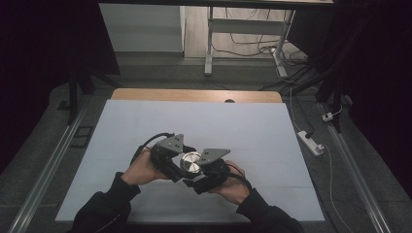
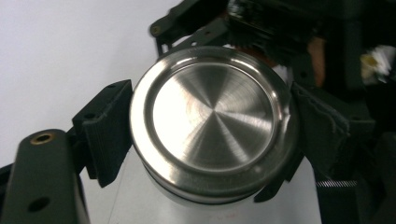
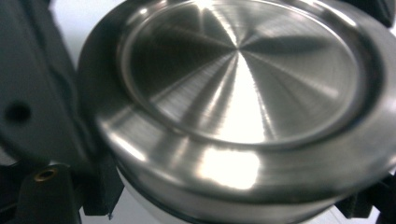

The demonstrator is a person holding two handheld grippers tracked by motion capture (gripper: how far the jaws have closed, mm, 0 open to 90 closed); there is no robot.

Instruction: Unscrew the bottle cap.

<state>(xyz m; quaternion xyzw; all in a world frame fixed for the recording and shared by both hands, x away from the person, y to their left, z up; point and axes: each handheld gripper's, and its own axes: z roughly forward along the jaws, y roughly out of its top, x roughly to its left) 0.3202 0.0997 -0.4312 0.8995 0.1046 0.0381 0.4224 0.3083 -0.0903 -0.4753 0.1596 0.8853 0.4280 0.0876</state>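
Squarely between both grippers, steel lid (image 1: 191,162)

No text, label, brand, number or sign can be read anywhere: the steel lid (image 2: 212,121) held over the white table (image 1: 145,126) is plain brushed metal with no marking
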